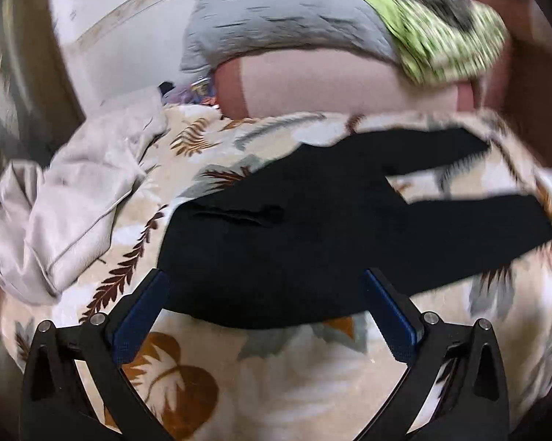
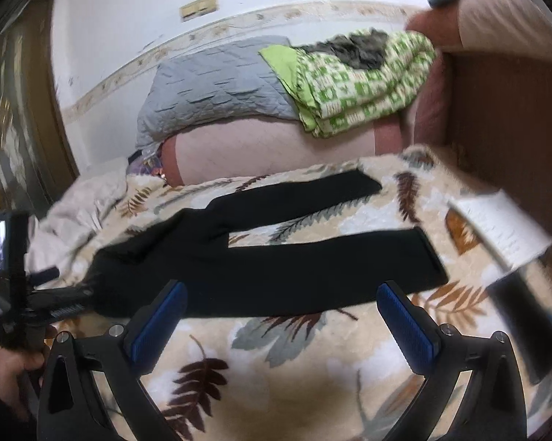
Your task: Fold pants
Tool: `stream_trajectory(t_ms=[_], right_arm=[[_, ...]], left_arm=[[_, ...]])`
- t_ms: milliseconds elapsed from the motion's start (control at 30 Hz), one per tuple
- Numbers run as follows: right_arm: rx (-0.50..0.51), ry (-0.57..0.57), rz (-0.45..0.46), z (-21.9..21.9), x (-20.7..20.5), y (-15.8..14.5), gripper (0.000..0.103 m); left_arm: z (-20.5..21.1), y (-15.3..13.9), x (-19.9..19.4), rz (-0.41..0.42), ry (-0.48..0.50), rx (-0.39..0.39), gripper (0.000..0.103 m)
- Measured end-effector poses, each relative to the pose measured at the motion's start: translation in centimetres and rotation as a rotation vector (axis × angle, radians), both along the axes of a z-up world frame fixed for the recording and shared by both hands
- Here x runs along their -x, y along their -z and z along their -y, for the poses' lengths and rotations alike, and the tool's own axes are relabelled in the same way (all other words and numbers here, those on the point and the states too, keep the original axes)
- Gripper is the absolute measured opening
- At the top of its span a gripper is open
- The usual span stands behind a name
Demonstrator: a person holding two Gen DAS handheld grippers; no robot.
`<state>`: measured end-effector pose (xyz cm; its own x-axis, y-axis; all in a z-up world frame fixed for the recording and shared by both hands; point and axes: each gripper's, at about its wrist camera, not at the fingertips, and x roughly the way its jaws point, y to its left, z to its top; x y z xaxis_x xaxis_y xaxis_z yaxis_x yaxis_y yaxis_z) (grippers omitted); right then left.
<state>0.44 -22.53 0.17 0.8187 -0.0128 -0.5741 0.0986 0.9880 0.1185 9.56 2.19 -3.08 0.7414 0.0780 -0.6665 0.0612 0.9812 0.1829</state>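
The black pants [image 2: 261,257] lay flat on the leaf-print bed [image 2: 312,360], legs spread apart. The left gripper [image 1: 263,283] and right gripper [image 2: 281,294] hung over the near edge, fingers wide open, holding nothing.

The black pants [image 1: 294,228] [image 2: 261,257] lie flat and unfolded on the bed cover [image 1: 276,375] [image 2: 312,360] with the leaf pattern. The two legs are spread apart in a narrow V. A small wrinkle is seen near the waist part.
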Motion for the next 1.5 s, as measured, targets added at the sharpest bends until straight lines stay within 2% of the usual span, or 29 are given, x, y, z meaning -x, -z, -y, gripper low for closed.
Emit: stream_trajectory(t_ms=[100,233,267,367,667,867,967,1133,1233,1333,1367,1400,1433,1500], right_arm=[[0.036,-0.010,0.004,-0.5,0.6,-0.2,0.103],[-0.090,-0.007,-0.023,1.2,0.8,0.4,0.103],[-0.095,0.001,-0.031,1.3,0.9,0.5,0.103],[-0.039,0.046,-0.036,1.1,1.0,0.4,0.103],[0.068,0.004,-0.095,-0.9,0.5,1.0,0.103],[0.057,0.025,-0.084,-1.1,0.8,0.8,0.103],[0.039,0.023,-0.079,-1.3,1.1,0.4,0.103],[0.008,0.005,-0.072,-2.1,1.4,0.2,0.103],[-0.045,0.003,-0.091,-1.9,0.6,0.6,0.103],[-0.129,0.038,-0.172,0.2,-1.1,1.3,0.103],[-0.151,0.058,-0.185,1.1,-1.4,1.6,0.103],[-0.191,0.079,-0.198,2.5,-1.7,1.9,0.103],[-0.272,0.097,-0.220,4.5,-2.2,2.6,0.103],[-0.465,0.112,-0.274,8.3,-3.2,4.3,0.103]], left_arm=[[0.6,0.0,0.3,0.023,0.019,-0.023,0.103],[1.4,-0.3,1.1,0.050,0.043,-0.039,0.103],[1.2,-0.4,1.3,0.056,0.052,-0.037,0.103],[1.6,-0.6,1.9,0.067,0.072,-0.014,0.103],[0.7,-1.0,2.1,0.060,0.084,0.060,0.103],[0.5,-1.1,2.3,0.052,0.090,0.077,0.103],[-0.1,-1.2,2.3,0.032,0.088,0.111,0.103],[-2.6,-0.7,1.5,-0.063,0.033,0.243,0.103],[-5.1,-0.5,1.0,-0.103,-0.018,0.352,0.103],[-10.3,0.7,-0.2,-0.178,-0.126,0.578,0.103],[-12.9,2.0,-1.0,-0.226,-0.169,0.720,0.103],[-14.5,3.2,-1.6,-0.266,-0.191,0.829,0.103],[-15.8,4.4,-2.3,-0.306,-0.210,0.925,0.103],[-17.1,6.2,-3.2,-0.372,-0.237,1.049,0.103]])
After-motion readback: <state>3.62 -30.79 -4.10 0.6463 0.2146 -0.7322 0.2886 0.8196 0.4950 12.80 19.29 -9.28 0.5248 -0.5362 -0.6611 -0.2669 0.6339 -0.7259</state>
